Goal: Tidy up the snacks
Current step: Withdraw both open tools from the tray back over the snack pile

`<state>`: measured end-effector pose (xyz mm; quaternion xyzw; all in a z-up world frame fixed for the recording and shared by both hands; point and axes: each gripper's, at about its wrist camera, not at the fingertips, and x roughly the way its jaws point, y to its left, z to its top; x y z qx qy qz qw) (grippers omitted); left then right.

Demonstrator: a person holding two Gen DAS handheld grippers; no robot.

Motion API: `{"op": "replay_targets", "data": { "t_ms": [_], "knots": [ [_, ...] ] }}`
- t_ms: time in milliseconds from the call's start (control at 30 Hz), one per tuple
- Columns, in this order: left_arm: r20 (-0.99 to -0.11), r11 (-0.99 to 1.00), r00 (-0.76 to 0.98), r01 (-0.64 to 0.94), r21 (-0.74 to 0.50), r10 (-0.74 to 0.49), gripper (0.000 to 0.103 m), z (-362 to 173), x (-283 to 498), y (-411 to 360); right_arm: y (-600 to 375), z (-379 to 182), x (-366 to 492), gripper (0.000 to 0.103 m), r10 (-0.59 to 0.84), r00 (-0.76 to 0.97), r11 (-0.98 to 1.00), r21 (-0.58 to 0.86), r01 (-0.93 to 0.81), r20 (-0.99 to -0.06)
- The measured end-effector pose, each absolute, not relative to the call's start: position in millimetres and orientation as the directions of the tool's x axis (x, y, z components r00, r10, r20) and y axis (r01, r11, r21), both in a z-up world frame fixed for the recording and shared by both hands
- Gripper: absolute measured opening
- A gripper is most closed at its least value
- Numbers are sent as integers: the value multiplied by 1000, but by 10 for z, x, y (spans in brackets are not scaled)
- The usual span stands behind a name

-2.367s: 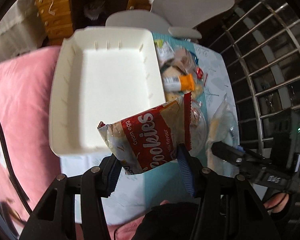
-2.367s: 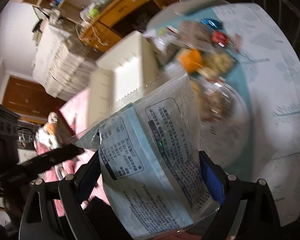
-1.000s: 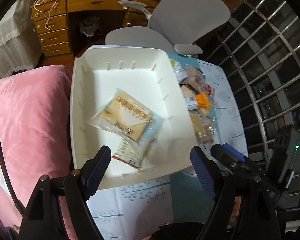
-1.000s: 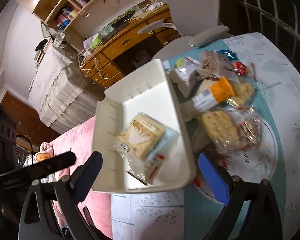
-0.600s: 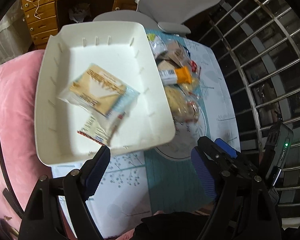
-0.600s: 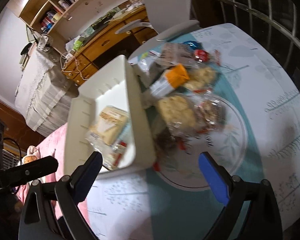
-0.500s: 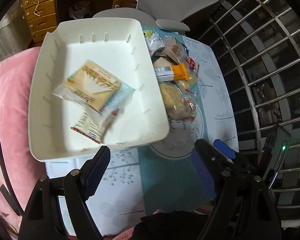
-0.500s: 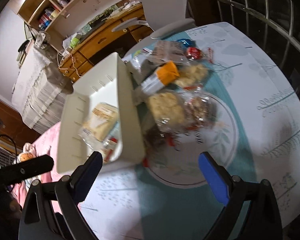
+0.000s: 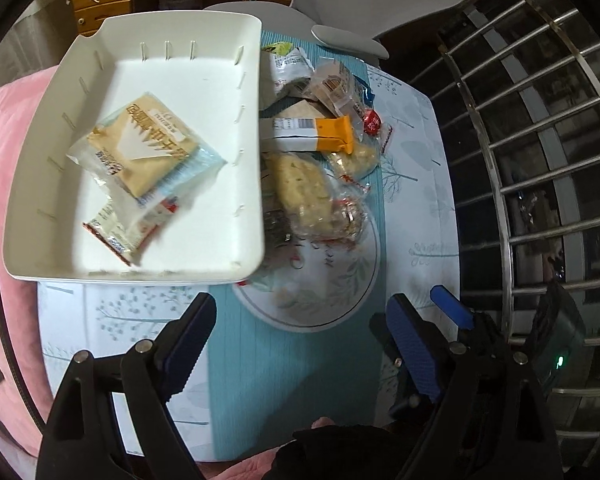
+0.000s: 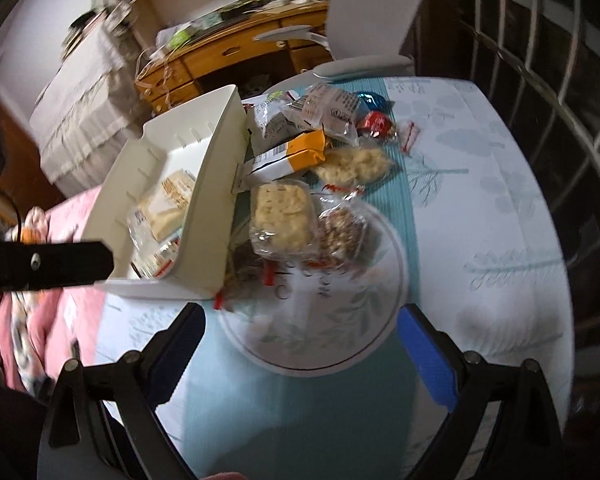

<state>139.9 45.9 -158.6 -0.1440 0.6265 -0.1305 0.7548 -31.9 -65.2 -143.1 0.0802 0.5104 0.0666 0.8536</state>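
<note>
Item: white bin (image 9: 256, 160), at the left of the worktop (image 9: 420, 208), holding two packets. A tan cracker packet (image 9: 148, 148) lies on top; a red-edged cookie packet (image 9: 128, 228) sits partly beneath it, nearer my side.

Item: loose snacks, heaped just beside the bin's right wall on the worktop. An orange-ended bar (image 9: 312, 136) lies across the middle of the heap. Nearer me, a pale rice cake in clear wrap (image 9: 300, 184) rests at the far edge of a printed plate (image 9: 340, 300). A second crumbly pale packet (image 9: 360, 156) lies beside it, a red wrapped sweet (image 9: 372, 122) beyond that. Farther back are a white packet with green print (image 9: 288, 64) and a clear-wrapped brown snack (image 9: 336, 88).

Item: left tool (image 9: 300, 340), mine. Its jaws have just been opening and stand spread; nothing is between them. It hangs over the near side of the plate.

Item: right tool (image 10: 300, 344), mine. Spread wide, empty, aimed at the same plate and heap.

Step in hand, as I judge it: between placements, both tools free and reaching for the next snacks.

Next move calls for: picking one packet each without crowding. The rice cake is nearest and looks the easiest. Its slippery wrap wants a pinch on the body, not the loose film.
</note>
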Motion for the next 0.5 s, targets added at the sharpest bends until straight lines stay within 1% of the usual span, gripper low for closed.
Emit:
{"op": "replay_targets", "data": {
  "t_ms": [267, 367, 500],
  "knots": [
    [-940, 949, 162, -42, -312, -302, 88, -1649, 1589, -12, -832, -1419, -289, 97, 203, 500, 964, 81, -254, -842],
    [-960, 965, 149, -82, -250, -236, 88, -1695, 1714, -146, -901, -1444, -292, 97, 211, 521, 949, 46, -312, -827],
    [-977, 972, 103, -121, -200, -188, 88, -1791, 1899, -274, -998, -1524, -227, 97, 234, 531, 928, 23, -373, -814]
  ]
}}
